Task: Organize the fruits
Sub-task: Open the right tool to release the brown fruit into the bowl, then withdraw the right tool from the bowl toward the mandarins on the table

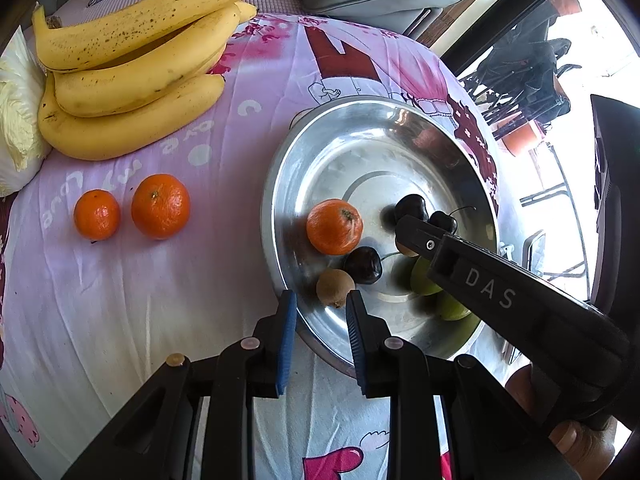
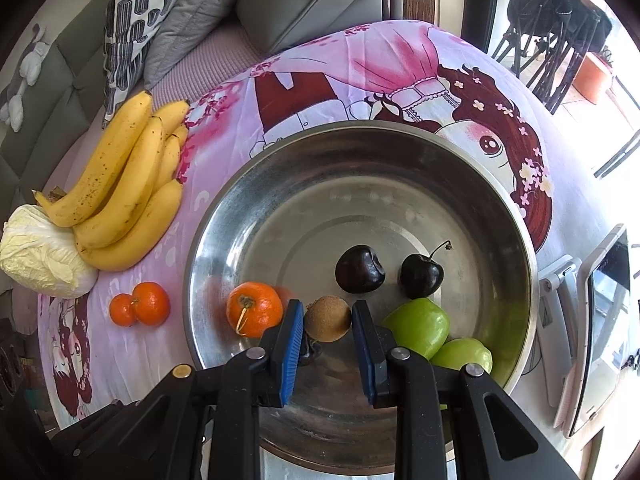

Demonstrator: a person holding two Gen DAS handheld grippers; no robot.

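Observation:
A steel bowl [image 2: 224, 236] [image 1: 288, 152] on the pink cloth holds an orange [image 2: 254, 309] [image 1: 334, 226], a kiwi [image 2: 327, 318] [image 1: 335, 287], dark cherries [image 2: 359, 269] [image 1: 362, 265] and two green fruits [image 2: 418, 326]. Two oranges [image 1: 160, 205] [image 1: 97, 214] and a banana bunch [image 1: 132, 68] [image 2: 124, 196] lie on the cloth left of the bowl. My right gripper [image 2: 326, 322] is open over the bowl, with the kiwi between its fingertips but untouched. My left gripper [image 1: 321, 308] is open and empty at the bowl's near rim.
A pale cabbage [image 2: 40, 252] lies at the far left beside the bananas. Sofa cushions [image 2: 256, 4] stand behind the table. A white tablet stand [image 2: 592, 328] is at the right edge. The right gripper's black body [image 1: 500, 288] crosses the bowl in the left wrist view.

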